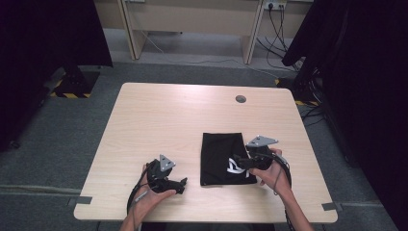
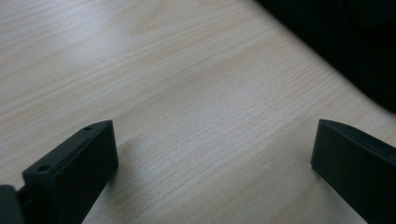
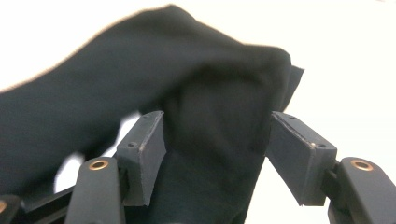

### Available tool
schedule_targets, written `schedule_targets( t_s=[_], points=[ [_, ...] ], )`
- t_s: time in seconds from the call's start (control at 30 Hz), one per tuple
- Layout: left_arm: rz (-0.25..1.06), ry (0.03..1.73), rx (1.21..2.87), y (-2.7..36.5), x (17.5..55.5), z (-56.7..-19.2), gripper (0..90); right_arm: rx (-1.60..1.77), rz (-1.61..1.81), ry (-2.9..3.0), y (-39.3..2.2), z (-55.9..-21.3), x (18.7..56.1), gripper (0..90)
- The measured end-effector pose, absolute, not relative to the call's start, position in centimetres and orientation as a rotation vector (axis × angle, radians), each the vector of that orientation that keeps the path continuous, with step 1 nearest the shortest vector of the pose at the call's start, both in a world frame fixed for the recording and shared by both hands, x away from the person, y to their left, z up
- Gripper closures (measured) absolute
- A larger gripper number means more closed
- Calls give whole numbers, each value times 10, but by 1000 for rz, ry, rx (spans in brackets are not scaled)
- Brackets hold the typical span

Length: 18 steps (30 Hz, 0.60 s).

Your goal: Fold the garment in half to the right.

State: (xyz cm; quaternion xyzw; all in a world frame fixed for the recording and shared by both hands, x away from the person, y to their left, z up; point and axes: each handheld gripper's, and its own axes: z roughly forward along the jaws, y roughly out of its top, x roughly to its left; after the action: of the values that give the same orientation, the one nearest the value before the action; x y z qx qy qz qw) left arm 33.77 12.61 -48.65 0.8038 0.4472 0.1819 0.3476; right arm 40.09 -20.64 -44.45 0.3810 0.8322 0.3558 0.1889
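Straddling a raised fold of the black cloth [image 3: 205, 116], the right gripper [image 3: 215, 154] is standing with its jaws partly open; the fabric is bulging up between the pads, and they do not seem to be pressing on it, so the fold is more likely being let go or lined up than gripped. In the high view the right gripper [image 1: 248, 162] is sitting over the cloth's near right corner, where a white logo [image 1: 234, 166] is showing, probably because that corner is the handiest to lift.

Left of the cloth [image 1: 223, 159], the left gripper [image 1: 182, 185] is resting low over the bare table [image 1: 159, 120], its jaws spread wide with nothing between them. In its own view only wood grain is lying between the jaws, with the cloth's dark edge [image 2: 355, 46] reaching in at the upper right; it is likely waiting clear so as not to drag the fabric.

Behind the cloth, a small round cap [image 1: 240, 99] is sitting near the table's far edge. How the cloth is folded is hard to make out, and the logo is partly covered by the right gripper.
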Motion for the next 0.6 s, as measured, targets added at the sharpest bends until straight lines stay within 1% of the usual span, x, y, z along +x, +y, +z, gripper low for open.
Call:
schedule_targets(
  t_s=[0.17, 0.23, 0.43, 0.6],
  points=[
    [472, 1159, 2085, 126, 338, -486, 0, 1002, 1100, 2376, -193, -426, 389, 358],
    [472, 1160, 2084, 126, 338, -486, 0, 963, 1098, 2412, -184, -425, 386, 364],
    [472, 1160, 2085, 126, 338, -486, 0, 875, 1090, 2498, -159, -429, 383, 419],
    [472, 1160, 2084, 126, 338, -486, 0, 815, 1075, 2560, -140, -432, 379, 425]
  ],
)
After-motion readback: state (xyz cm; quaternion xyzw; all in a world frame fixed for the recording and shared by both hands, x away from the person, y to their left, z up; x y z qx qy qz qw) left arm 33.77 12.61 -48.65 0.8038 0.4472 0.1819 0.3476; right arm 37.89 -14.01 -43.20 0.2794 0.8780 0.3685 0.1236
